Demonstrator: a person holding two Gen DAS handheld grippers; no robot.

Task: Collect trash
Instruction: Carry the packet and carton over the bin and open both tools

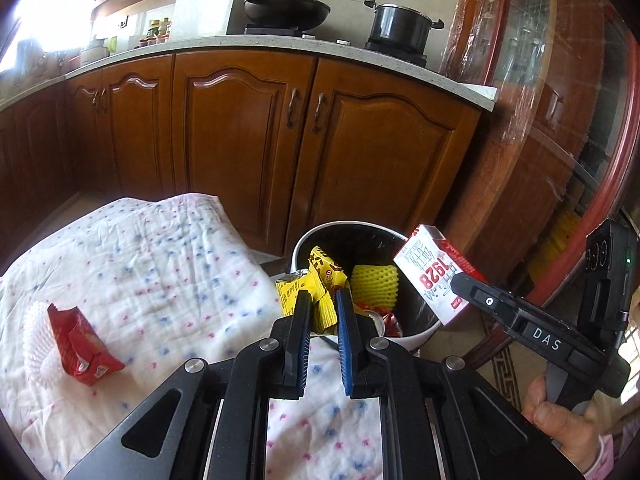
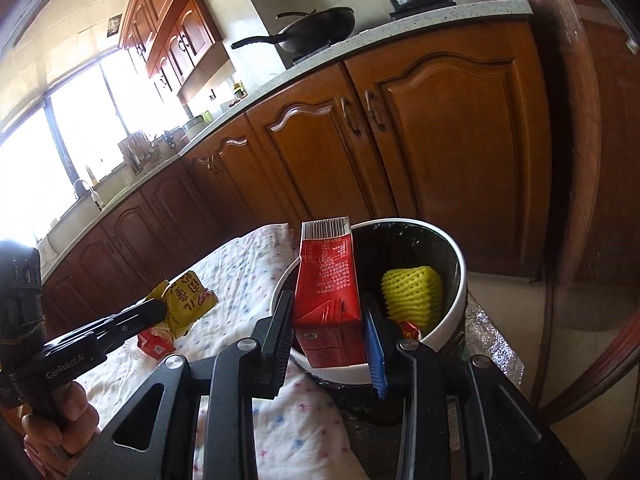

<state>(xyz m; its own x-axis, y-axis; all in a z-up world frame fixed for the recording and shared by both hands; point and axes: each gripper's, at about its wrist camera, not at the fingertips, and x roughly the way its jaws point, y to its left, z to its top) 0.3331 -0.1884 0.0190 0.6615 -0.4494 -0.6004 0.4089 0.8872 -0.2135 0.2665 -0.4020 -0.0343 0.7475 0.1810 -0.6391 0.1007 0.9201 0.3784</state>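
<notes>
My left gripper (image 1: 323, 302) is shut on a yellow snack wrapper (image 1: 316, 280), held at the near rim of a white trash bin (image 1: 344, 226) lined with a black bag. My right gripper (image 2: 327, 302) is shut on a red and white carton (image 2: 326, 280), upright over the bin's (image 2: 460, 272) left rim. Inside the bin lie a yellow foam net (image 2: 414, 294) and some red wrappers. The right wrist view shows the left gripper (image 2: 158, 309) with the yellow wrapper (image 2: 190, 298) over the quilt. The left wrist view shows the right gripper (image 1: 460, 282) gripping the carton (image 1: 428, 268).
A red wrapper (image 1: 86, 346) and a white foam net (image 1: 34, 340) lie on the dotted white quilt (image 1: 160, 264) to the left of the bin. Wooden kitchen cabinets (image 1: 240, 140) stand behind, with a wok (image 1: 288, 10) and a pot (image 1: 398, 26) on the counter. A glass-fronted cabinet (image 1: 560, 100) is at right.
</notes>
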